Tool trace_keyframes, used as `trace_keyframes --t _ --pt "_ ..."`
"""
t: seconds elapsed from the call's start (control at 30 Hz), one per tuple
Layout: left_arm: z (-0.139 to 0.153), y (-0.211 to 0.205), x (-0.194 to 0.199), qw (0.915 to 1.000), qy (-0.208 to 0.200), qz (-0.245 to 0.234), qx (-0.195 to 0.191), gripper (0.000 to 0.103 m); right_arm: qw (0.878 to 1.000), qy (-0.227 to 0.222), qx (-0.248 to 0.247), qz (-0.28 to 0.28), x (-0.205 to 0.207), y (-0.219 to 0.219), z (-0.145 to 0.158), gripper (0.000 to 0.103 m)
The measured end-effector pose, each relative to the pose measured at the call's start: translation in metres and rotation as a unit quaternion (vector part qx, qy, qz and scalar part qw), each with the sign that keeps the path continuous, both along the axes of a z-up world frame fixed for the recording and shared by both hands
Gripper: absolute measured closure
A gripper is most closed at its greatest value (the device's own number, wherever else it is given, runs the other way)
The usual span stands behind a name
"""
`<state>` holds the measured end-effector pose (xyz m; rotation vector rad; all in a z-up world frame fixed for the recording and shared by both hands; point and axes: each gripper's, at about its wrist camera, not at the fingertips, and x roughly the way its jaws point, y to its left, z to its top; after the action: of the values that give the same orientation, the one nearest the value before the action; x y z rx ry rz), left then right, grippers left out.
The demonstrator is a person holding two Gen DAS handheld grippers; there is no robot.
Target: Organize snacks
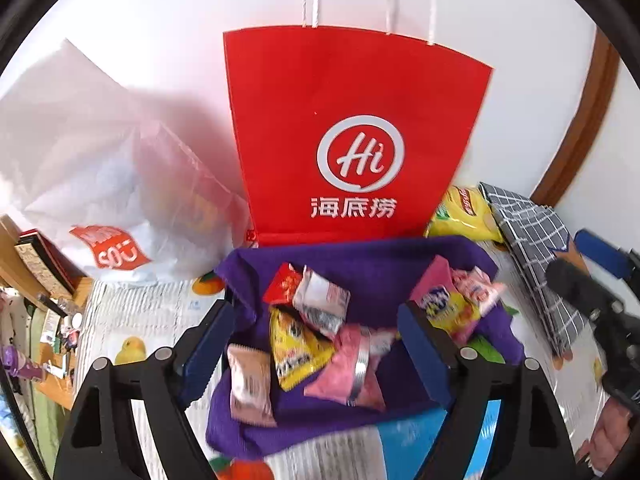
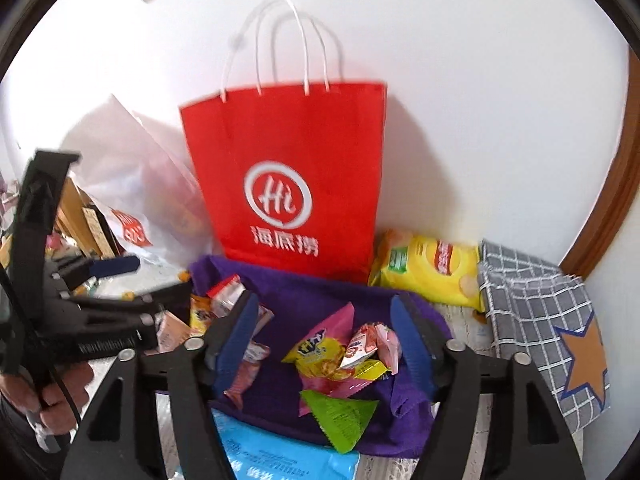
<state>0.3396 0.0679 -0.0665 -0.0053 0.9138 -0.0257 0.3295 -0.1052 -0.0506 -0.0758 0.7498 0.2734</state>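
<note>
Several small snack packets lie on a purple cloth: a yellow packet, pink ones, a red one, a pink-and-yellow one and a green one. A red paper bag stands upright behind the cloth against the wall. My left gripper is open and empty above the left pile. My right gripper is open and empty above the right pile. Each gripper shows at the edge of the other's view.
A yellow chip bag and a grey checked cloth lie to the right. A white plastic bag sits left of the red bag. A blue packet lies at the near edge. Wooden door trim is far right.
</note>
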Motion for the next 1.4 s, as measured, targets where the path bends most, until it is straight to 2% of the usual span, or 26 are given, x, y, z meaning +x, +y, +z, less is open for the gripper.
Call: trace_keyframes --t 0.17,0.33,0.47,0.6,0.67,0.83,0.9,1.0,1.13,1.4 --pt "0.016 -0.006 -0.040 0.9997 -0.023 -0.011 -0.001 0.020 1.000 0.003 -0.005 -0.017 -0.034 -0.007 0.015 0.030" --pt "0.033 -0.016 -0.084 0.9988 -0.043 -0.022 -0.006 0.020 0.999 0.024 0.009 -0.028 -0.072 -0.020 0.024 0.030" --pt "0.049 -0.025 -0.125 0.9976 -0.067 -0.016 0.007 0.020 0.998 0.030 0.013 -0.053 -0.104 -0.031 0.026 0.030" --pt "0.061 -0.024 -0.158 0.9972 -0.073 -0.010 -0.012 0.020 0.997 0.022 0.022 -0.066 -0.144 -0.042 0.034 0.023" --pt "0.064 -0.025 -0.172 0.9968 -0.076 -0.009 -0.024 0.019 0.997 0.021 0.030 -0.067 -0.161 -0.046 0.038 0.023" --pt "0.069 -0.030 -0.213 0.9953 -0.096 -0.005 -0.017 0.018 0.996 -0.003 0.017 -0.085 -0.207 -0.053 0.045 0.020" --pt "0.071 -0.034 -0.230 0.9946 -0.103 -0.007 -0.013 0.017 0.996 -0.017 0.015 -0.091 -0.221 -0.055 0.047 0.007" --pt "0.075 -0.040 -0.253 0.9933 -0.115 -0.008 -0.005 0.013 0.995 -0.040 0.015 -0.089 -0.248 -0.056 0.051 0.001" --pt "0.078 -0.046 -0.281 0.9911 -0.132 -0.013 -0.001 0.009 0.994 -0.045 0.026 -0.093 -0.276 -0.061 0.054 0.000" --pt "0.083 -0.054 -0.333 0.9877 -0.155 -0.014 -0.009 0.008 0.993 -0.068 0.018 -0.096 -0.331 -0.067 0.059 0.000"
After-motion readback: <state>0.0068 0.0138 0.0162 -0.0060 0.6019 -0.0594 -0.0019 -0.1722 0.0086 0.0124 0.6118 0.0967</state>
